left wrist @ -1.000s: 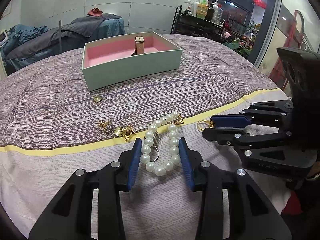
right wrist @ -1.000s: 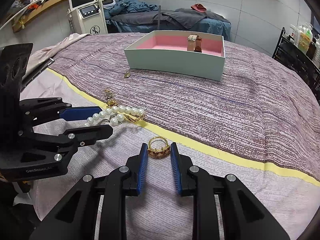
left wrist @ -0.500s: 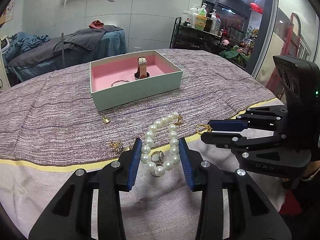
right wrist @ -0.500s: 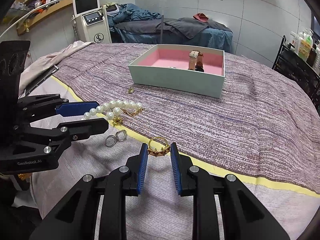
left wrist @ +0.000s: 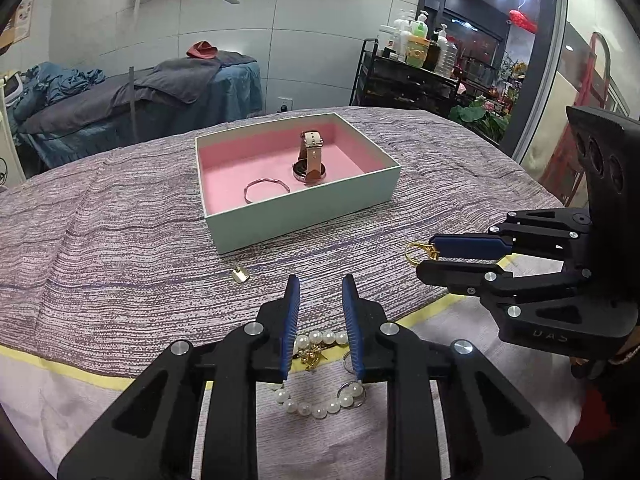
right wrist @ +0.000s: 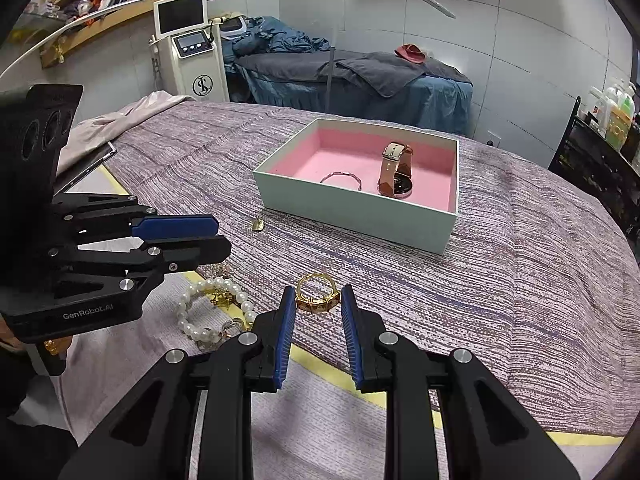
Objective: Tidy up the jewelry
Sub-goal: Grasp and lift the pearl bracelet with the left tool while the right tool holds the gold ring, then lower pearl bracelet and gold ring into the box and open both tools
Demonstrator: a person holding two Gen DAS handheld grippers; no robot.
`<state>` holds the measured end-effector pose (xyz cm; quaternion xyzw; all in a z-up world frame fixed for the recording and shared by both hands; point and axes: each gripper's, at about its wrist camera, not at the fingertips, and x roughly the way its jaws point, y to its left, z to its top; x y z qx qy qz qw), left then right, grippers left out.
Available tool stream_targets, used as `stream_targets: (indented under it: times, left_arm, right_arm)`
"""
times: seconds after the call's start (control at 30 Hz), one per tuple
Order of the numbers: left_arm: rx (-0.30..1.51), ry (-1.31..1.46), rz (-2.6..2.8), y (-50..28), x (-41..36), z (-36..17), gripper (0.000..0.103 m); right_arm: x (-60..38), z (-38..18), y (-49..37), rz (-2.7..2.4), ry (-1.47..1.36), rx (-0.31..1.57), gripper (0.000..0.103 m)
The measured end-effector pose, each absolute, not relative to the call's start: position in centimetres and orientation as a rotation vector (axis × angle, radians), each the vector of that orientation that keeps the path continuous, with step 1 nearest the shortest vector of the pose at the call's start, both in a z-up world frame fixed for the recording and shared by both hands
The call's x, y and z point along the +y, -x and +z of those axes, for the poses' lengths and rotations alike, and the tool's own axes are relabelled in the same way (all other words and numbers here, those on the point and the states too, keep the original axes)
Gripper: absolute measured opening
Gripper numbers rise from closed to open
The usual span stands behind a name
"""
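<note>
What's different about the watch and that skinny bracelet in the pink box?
The watch has a wide tan strap and a round dark face; the bracelet is just a thin, bare metal hoop. The watch's strap loops upward, while the bracelet lies flat. Both sit on the pink lining inside the box.

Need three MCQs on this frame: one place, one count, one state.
1. The watch is:
A) in the box
B) on the cloth
C) in a gripper

2. Items in the box:
A) one
B) two
C) four

3. The right gripper is:
A) open, empty
B) shut on the ring
C) shut on the pearls

Key: 1A, it stands on the pink lining. 2B, the watch plus a bangle. 3B, the ring sits pinched between its pads.
</note>
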<state>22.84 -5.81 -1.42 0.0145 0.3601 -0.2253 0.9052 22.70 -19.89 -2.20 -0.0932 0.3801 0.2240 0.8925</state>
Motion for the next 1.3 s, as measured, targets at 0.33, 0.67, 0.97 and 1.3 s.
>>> stream_targets:
  times: [0.33, 0.67, 0.97, 1.3]
  left_arm:
    - [0.846, -0.066, -0.433, -21.2, -4.4, -4.2, 0.024]
    - [0.909, -0.073, -0.427, -20.7, -4.6, -7.0, 0.016]
    - [0.783, -0.059, -0.484, -20.0, -5.8, -3.4, 0.01]
    - [0.687, -0.084, -0.552, -21.6, -7.7, 1.5, 0.01]
  right_arm:
    - [-20.0, -3.3, -22.6, 0.462, 0.181, 0.82, 0.023]
    - [-19.9, -3.7, -22.5, 0.463, 0.182, 0.832, 0.023]
    - [-20.4, -2.9, -22.5, 0.456, 0.166, 0.805, 0.023]
    - [-20.3, -0.8, -23.3, 0.457, 0.185, 0.741, 0.023]
